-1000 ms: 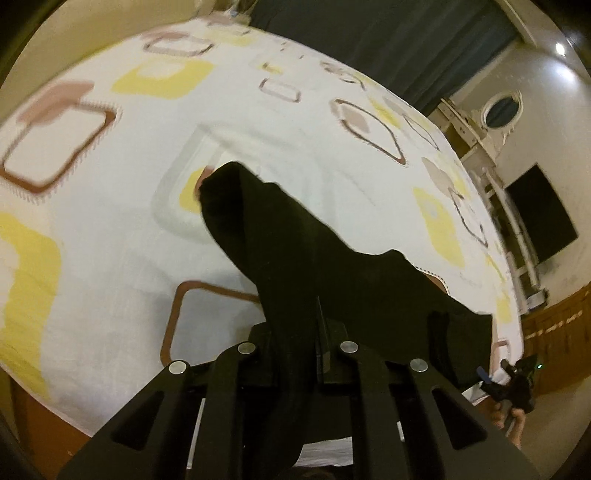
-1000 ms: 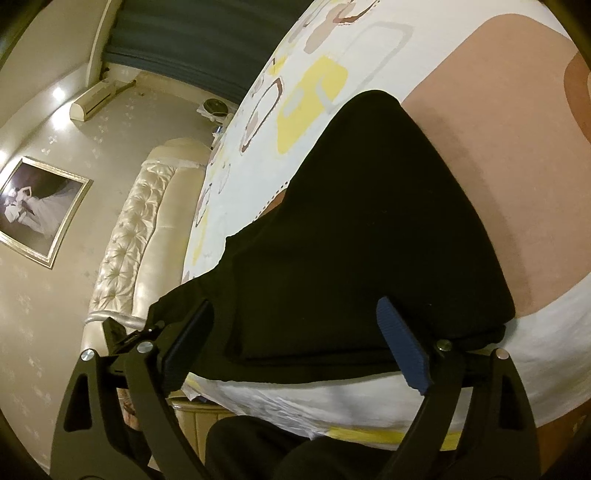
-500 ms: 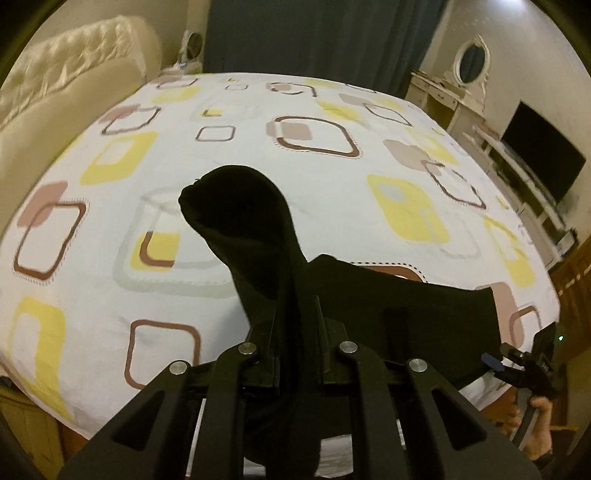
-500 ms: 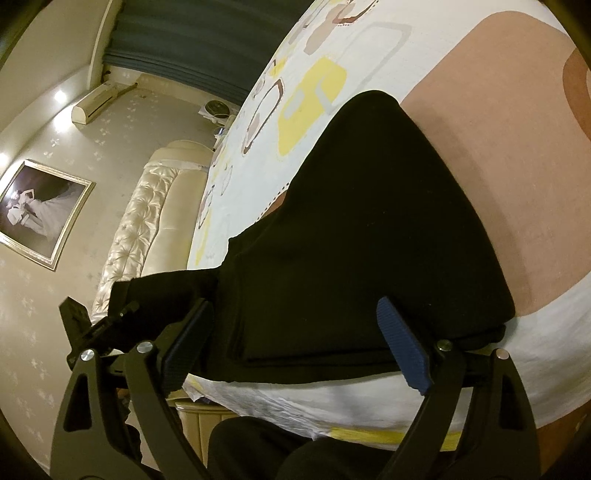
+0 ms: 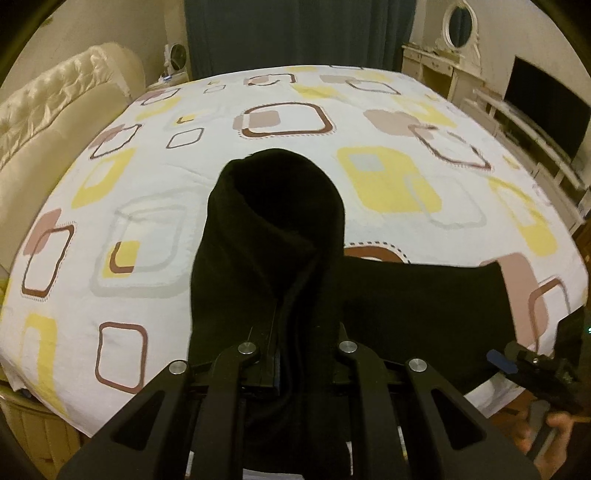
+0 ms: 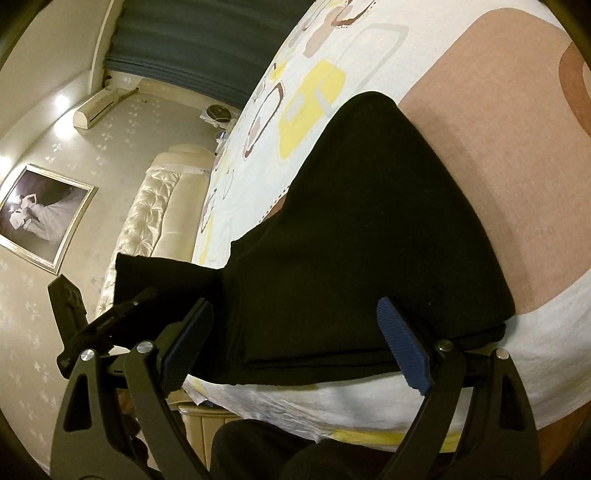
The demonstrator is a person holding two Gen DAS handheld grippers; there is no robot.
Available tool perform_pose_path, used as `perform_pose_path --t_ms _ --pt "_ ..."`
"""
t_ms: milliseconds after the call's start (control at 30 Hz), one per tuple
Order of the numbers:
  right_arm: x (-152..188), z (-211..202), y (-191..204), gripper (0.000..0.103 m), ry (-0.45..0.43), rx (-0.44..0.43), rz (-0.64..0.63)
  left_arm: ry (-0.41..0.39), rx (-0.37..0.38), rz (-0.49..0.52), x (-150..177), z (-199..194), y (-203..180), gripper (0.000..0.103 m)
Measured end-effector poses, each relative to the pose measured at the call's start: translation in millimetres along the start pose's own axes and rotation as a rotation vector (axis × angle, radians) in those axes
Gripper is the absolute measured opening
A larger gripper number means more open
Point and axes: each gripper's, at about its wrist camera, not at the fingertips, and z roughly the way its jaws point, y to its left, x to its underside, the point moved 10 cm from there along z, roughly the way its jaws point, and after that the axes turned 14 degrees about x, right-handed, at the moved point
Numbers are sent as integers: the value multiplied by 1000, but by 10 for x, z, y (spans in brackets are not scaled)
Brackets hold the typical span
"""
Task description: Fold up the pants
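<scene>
Pants (image 5: 273, 236), black and soft, are bunched right at your left gripper (image 5: 306, 354), whose jaws are pinched almost fully together on a thick fold of the cloth. From that grip the fabric rises in a rounded hump in front of the camera and drapes away, so you are carrying one end of the garment above the bed (image 5: 155, 184). To your right the rest of it lies flat near the bed's close edge, a layered dark slab on the patterned sheet.

Your right gripper (image 6: 295, 339) hovers just at that edge with its jaws spread wide and nothing between the blue pads (image 6: 402, 347); the flat part of the pants sits beyond them, not pressed by either one.

Judging by how it sags, the cloth is light, limp and a little thick, with no stiffness at all. It should follow whatever you lift and slump wherever it is unsupported, and stacked layers may slide over one another. Take hold at an edge or corner, through all the layers at once, rather than in the middle of a panel. Lay the lifted end down square on the flat part before you let go.

Farther off, the tufted headboard (image 5: 55, 103) stands on the left and dark curtains (image 5: 295, 33) hang behind the bed.
</scene>
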Motion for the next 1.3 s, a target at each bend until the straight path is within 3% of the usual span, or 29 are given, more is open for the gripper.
perform_pose_path --t_ms 400,1133,1200,1300 --pt "1 -21 -11 90 -8 -13 13 51 -110 96 260 528 -401 12" --pt "-5 -41 12 90 -11 -21 18 66 -214 200 546 860 -481 13" --pt "-6 -40 12 90 -10 -20 16 65 -214 202 538 856 -479 14" --pt "-11 -50 13 90 -11 -22 13 62 -192 202 531 818 -506 29"
